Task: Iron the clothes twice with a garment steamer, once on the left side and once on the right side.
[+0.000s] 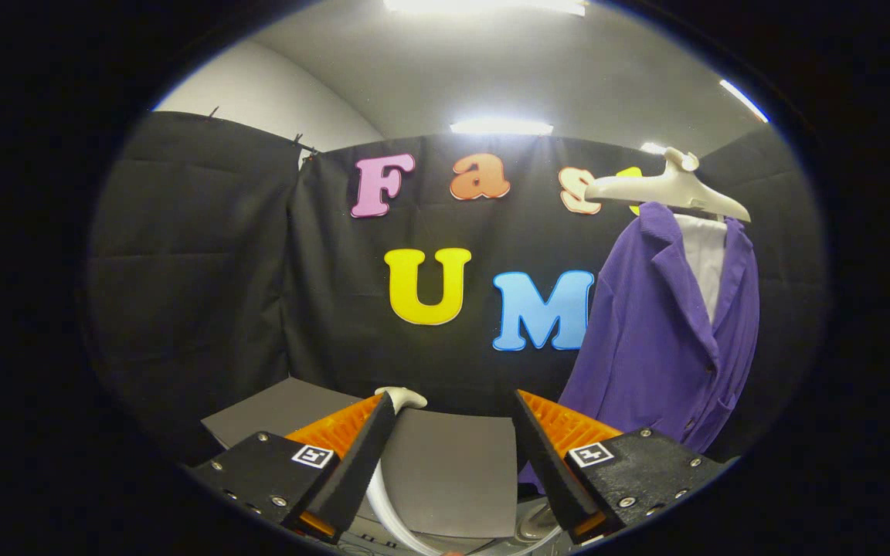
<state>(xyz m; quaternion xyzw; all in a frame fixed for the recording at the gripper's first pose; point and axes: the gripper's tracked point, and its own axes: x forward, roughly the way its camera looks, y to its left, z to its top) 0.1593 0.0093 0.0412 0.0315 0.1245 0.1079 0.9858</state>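
Tongs (pixel 453 405): released, the two fingers spread wide with a clear gap between them, pressing on nothing. Between and below the fingers a white curved part (pixel 380 494) runs up along the left finger and ends in a rounded white tip (pixel 406 397) just behind that fingertip (likely the garment steamer, though too little shows to be sure). Beneath lies a grey tabletop (pixel 453 463). Beyond the right finger hangs a purple jacket (pixel 653 340), upright, over a white inner layer (pixel 704 259), on a white hanger (pixel 669 189) against the black cloth wall (pixel 205 262). Ceiling lights (pixel 501 126) are lit above.
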